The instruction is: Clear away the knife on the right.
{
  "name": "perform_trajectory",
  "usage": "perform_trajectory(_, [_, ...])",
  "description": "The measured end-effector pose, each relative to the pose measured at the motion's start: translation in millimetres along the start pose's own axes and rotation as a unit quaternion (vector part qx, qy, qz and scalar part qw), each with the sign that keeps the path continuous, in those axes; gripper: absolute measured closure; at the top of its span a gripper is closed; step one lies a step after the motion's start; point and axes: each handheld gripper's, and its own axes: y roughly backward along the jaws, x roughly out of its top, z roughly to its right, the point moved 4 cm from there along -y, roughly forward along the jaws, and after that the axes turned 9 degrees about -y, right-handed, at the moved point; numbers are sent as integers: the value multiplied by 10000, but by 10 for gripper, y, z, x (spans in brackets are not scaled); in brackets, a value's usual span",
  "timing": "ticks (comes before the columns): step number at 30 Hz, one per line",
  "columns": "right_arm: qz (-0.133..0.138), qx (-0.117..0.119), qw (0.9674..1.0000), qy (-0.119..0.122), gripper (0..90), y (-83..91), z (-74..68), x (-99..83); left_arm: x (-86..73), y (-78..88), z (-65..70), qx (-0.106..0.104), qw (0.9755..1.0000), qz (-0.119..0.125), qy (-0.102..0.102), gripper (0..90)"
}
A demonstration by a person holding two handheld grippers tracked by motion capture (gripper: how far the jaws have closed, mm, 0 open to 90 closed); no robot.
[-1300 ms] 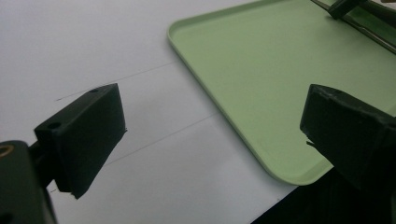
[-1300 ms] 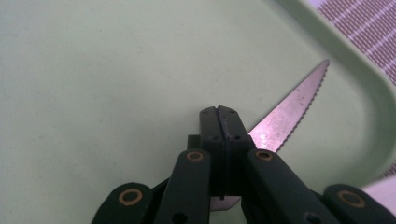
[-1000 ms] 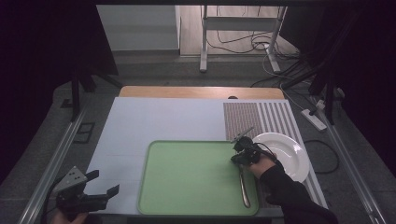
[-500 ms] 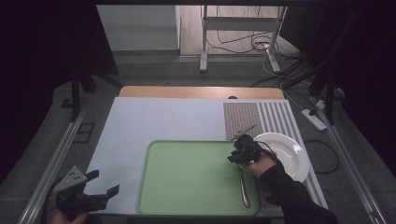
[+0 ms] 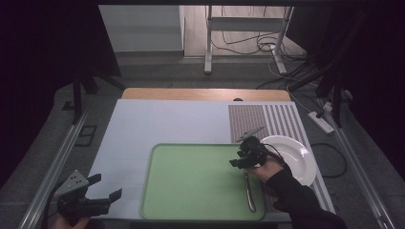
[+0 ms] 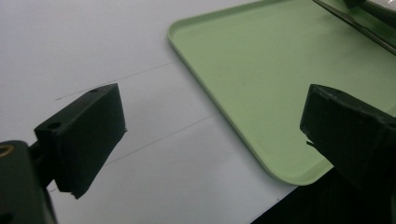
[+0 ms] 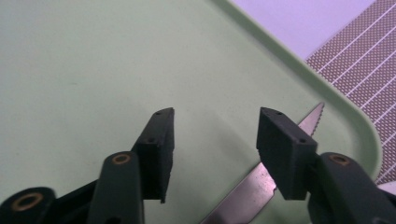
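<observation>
The right tool hovers over the right side of the green tray, its jaws spread apart with nothing between them. In the right gripper view the same tool looks down on the tray, and a serrated knife lies on the tray under the right jaw, its tip reaching toward the tray's rim. From above, the knife lies along the tray's right edge, handle toward the person. A white plate sits just beside the tray, on a striped mat. The left tool is held low at the tabletop's near left corner, jaws wide apart and empty, left of the tray.
</observation>
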Motion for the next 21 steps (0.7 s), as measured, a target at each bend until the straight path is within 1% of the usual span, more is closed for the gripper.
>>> perform_trajectory(3, [43, 45, 10000, -69, 411, 36, -10, 2, 0, 0, 0, 0, 10000, 0, -1, 65])
perform_trajectory(8, [87, 77, 9998, -180, 354, 97, -5, -10, 0, 0, 1, 1, 10000, 0, -3, 65])
perform_trajectory(10, [71, 105, 9996, -244, 313, 124, 0, -12, 1, 0, 1, 1, 10000, -1, 0, 65])
perform_trajectory(12, [92, 44, 9997, -231, 273, 154, 1, -14, 0, 0, -1, -1, 10000, 0, 3, 65])
perform_trajectory(15, [141, 30, 9997, -197, 257, 195, 1, -17, 0, 0, -1, -2, 10000, 0, 2, 65])
perform_trajectory(21, [248, 31, 9996, -160, 174, 243, -3, -36, 0, 1, -2, 2, 10000, -2, -3, 65])
